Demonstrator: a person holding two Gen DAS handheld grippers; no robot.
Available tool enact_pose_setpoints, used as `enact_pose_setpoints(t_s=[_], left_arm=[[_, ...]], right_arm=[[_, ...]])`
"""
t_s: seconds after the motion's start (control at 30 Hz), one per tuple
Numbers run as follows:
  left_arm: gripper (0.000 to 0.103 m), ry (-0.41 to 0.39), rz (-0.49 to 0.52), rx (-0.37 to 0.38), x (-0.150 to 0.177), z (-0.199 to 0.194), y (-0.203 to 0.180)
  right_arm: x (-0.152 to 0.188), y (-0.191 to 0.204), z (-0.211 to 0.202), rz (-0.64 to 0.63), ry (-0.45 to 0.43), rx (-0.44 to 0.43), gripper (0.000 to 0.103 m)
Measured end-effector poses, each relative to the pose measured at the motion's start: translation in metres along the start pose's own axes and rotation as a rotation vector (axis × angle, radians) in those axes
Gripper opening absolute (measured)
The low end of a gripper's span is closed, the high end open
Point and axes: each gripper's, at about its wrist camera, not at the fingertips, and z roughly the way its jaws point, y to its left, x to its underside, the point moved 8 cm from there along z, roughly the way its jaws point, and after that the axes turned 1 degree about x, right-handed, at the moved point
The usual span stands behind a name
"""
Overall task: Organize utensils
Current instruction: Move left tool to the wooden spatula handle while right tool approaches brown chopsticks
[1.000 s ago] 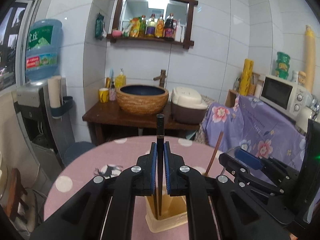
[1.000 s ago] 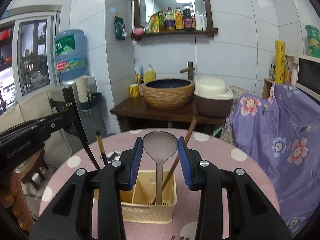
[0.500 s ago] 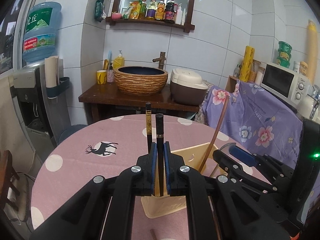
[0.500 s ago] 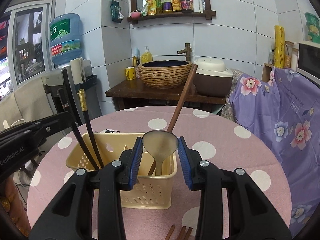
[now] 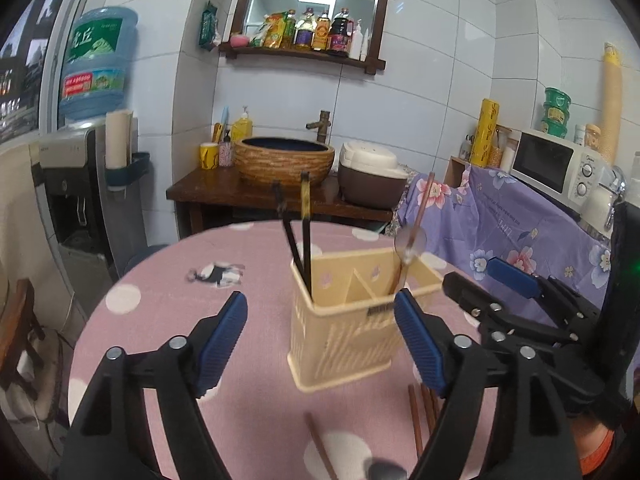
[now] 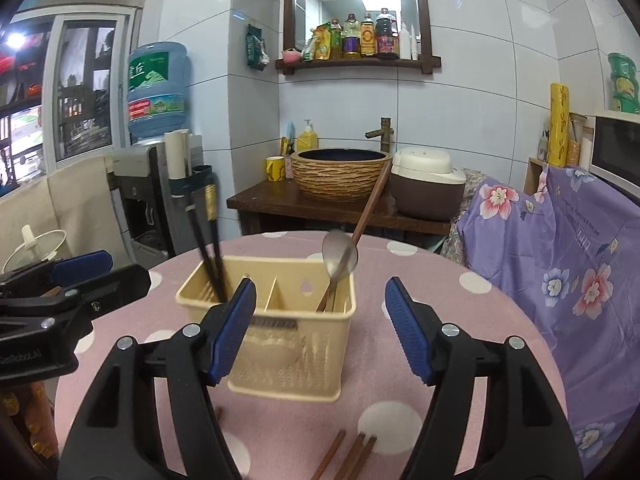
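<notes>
Both my tongs, left gripper [image 5: 320,336] and right gripper [image 6: 320,328], gape empty. Black chopsticks [image 6: 210,248], spoon [image 6: 339,258] (upright) in caddy [image 6: 280,344]; brown chopsticks [image 6: 352,456] near, unsorted.

Both tools share one build. The left gripper [image 5: 320,340] has two matte black plastic arms, each ending in a blue ribbed rubber pad [image 5: 222,342], with round silver screws [image 5: 177,343] set along the top of each arm. The right gripper [image 6: 320,332] looks the same: black arms, blue ribbed pads [image 6: 234,330], silver screws [image 6: 448,330]. White lettering, seen mirrored, runs along the black body of the left one in the right wrist view. A small green light [image 5: 633,267] glows on the right one's black housing.
</notes>
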Motion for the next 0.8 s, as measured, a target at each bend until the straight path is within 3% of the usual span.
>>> enact_pose_setpoints(t_s=[0.17,0.43,0.6,0.8], left_arm=[[0.077,0.075,-0.069,0.007,0.044,-0.011,0.017],[0.075,0.171,-0.1,-0.043,0.104,-0.017,0.037],[0.074,0.195,-0.119,-0.048,0.134,-0.027,0.038],[0.059,0.272,-0.113,-0.026,0.168,-0.03,0.032]], right_arm=[[0.038,0.005,-0.025,-0.015,0.053,-0.022,0.067],[0.105,0.013,-0.042,-0.029,0.158,-0.029,0.068],[0.14,0.022,-0.051,-0.028,0.198,-0.031,0.067],[0.162,0.008,-0.061,0.015,0.216,0.017,0.067]])
